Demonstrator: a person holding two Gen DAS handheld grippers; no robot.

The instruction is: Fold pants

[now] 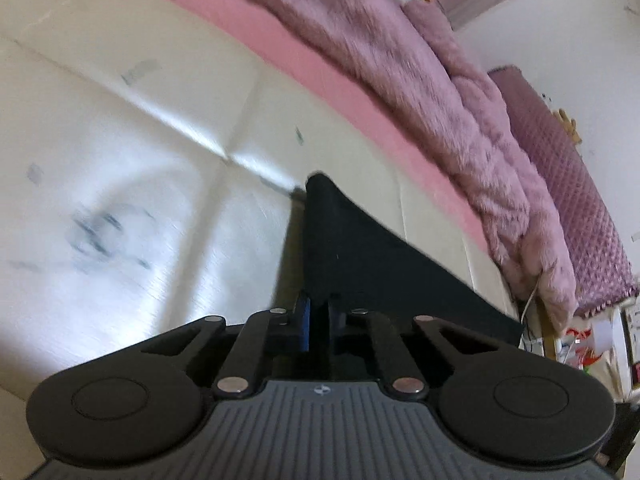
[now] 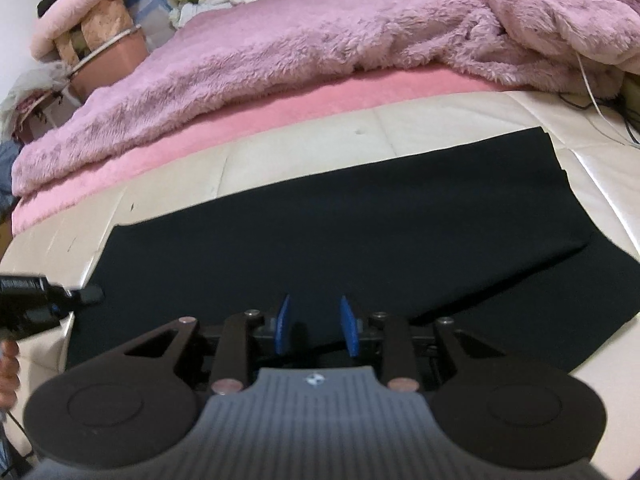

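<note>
Black pants [image 2: 340, 220] lie spread flat across a cream mattress [image 2: 440, 120], one leg end reaching to the far right. My right gripper [image 2: 315, 326] hovers over the near edge of the pants, its blue pads apart and not pressing on the cloth. In the left wrist view, my left gripper [image 1: 319, 314] is shut on a corner of the pants [image 1: 360, 248], and the black cloth runs up between the pads. The left gripper [image 2: 86, 294] also shows in the right wrist view at the pants' left edge, with a hand [image 2: 8, 372] behind it.
A pink sheet [image 2: 280, 112] and a fluffy mauve blanket [image 2: 320, 40] lie beyond the pants. Cables [image 2: 592, 96] trail at the far right. Boxes and a basin [image 2: 112, 56] stand at the far left. Bare cream mattress [image 1: 120, 160] stretches to the left of the left gripper.
</note>
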